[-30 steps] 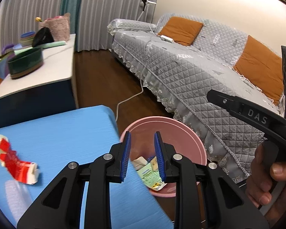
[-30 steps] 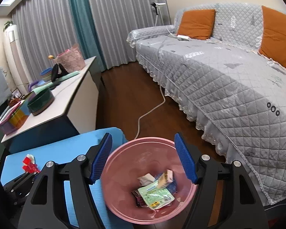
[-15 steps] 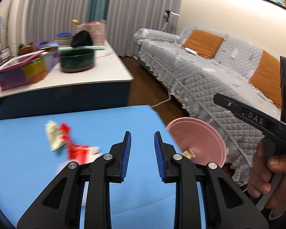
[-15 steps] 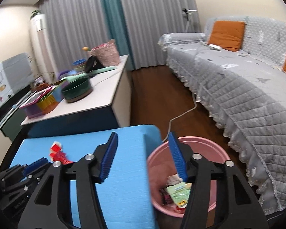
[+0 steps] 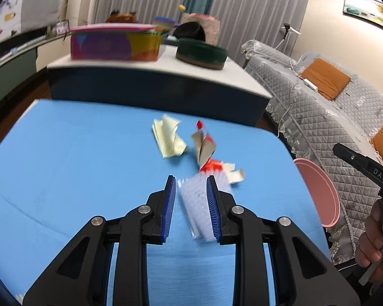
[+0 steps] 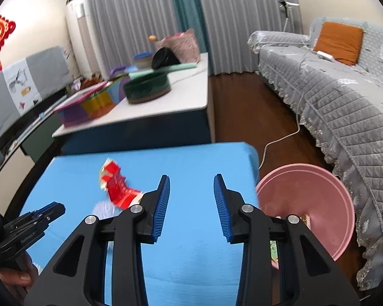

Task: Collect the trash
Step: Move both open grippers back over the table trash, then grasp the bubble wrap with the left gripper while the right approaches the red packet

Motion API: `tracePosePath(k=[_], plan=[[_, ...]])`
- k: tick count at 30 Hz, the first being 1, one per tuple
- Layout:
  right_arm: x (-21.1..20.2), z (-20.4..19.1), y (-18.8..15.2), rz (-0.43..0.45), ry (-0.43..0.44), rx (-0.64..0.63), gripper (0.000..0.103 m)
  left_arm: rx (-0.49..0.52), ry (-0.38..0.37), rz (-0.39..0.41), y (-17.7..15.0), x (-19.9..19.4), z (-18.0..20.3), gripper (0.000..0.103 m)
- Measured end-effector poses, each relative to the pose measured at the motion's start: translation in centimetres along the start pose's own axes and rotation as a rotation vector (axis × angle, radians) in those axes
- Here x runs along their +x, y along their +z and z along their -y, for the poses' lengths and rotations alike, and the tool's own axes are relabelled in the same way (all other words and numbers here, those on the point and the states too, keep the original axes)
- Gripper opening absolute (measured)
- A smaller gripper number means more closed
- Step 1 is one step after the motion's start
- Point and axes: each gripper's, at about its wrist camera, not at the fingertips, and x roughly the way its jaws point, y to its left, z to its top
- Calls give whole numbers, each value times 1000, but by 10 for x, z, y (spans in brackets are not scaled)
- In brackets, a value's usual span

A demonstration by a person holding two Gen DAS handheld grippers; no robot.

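A reach for the next piece of trash is judged to be the step in hand. The left gripper [image 5: 191, 205] is seen narrowly parted above the blue counter [image 5: 63, 165], its blue pads framing a blurred translucent wrapper [image 5: 200, 209]; whether the wrapper is touched cannot be told. Just beyond it lie a torn red-and-white carton [image 5: 208, 156] and a pale yellow paper [image 5: 168, 137]. The right gripper [image 6: 191, 209] is held wide apart and nothing is carried in it. The pink bin [image 6: 311, 204], with some scraps inside, is placed just off the counter's right edge, beside the quilted sofa [image 6: 344, 97]. A descent and a closing on the wrapper are called for next, then a carry to the bin.
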Motion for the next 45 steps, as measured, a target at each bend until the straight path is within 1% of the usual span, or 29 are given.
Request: tracePosePath(k=[2,4,6,7,9,12,14,15,17,18,21,23,26,29,32,34,35,36,37,39,40,45], plan=[[7,-6,-4,-16,4,-13,36,-3,-4,-13,-4,7,-1,27],[15,-12,-7,-33,9,-24,36,-11,-11,-19,-8,9,-3,39],[21,-16,-9,-45,16,-35,36,-26,-28,-35,-10,15,-2,44],[25,-19,-10,-52,19,-41,36,-31,-38,-45,-12,18,-1,48],[31,-24,-12,-64,25,-50,36,-33,-55,-63,-16,25,-1,53],[43,-30,-14,-91,48,-58,39,-24,-81,-104,-22,37,5,54],[52,-36,-15,-111,69,-62,41,-14,-84,-119,-26,43,9,54],[56,-38,-15,-121,81,-60,45,-7,-82,-126,-27,46,10,54],[65,-42,-16,-141,107,-52,49,-9,-97,-137,-27,48,9,39],[71,-46,-17,-155,120,-50,52,-8,-98,-141,-27,49,9,25],[89,-54,-20,-197,151,-39,55,1,-55,-117,-23,44,2,16],[103,-59,-22,-228,161,-30,55,-18,-28,-97,-19,40,-7,15],[120,-62,-27,-268,167,-12,55,-76,30,-72,-14,36,-30,14],[133,-64,-29,-295,168,-4,55,-124,50,-58,-9,32,-48,14],[139,-66,-31,-312,180,-2,47,-134,58,-52,-8,31,-54,14],[140,-69,-33,-319,187,-10,39,-139,58,-54,-8,32,-55,14],[141,-70,-34,-321,188,-14,37,-139,58,-56,-8,34,-55,14],[141,-71,-35,-322,189,-22,31,-138,57,-57,-8,35,-53,14],[141,-72,-35,-320,186,-29,27,-136,56,-56,-8,35,-52,14],[139,-72,-34,-313,181,-40,15,-131,55,-53,-7,35,-50,14],[138,-72,-33,-309,181,-42,10,-126,55,-49,-6,35,-49,14],[130,-70,-29,-272,170,-53,2,-99,63,-33,-5,34,-43,14]])
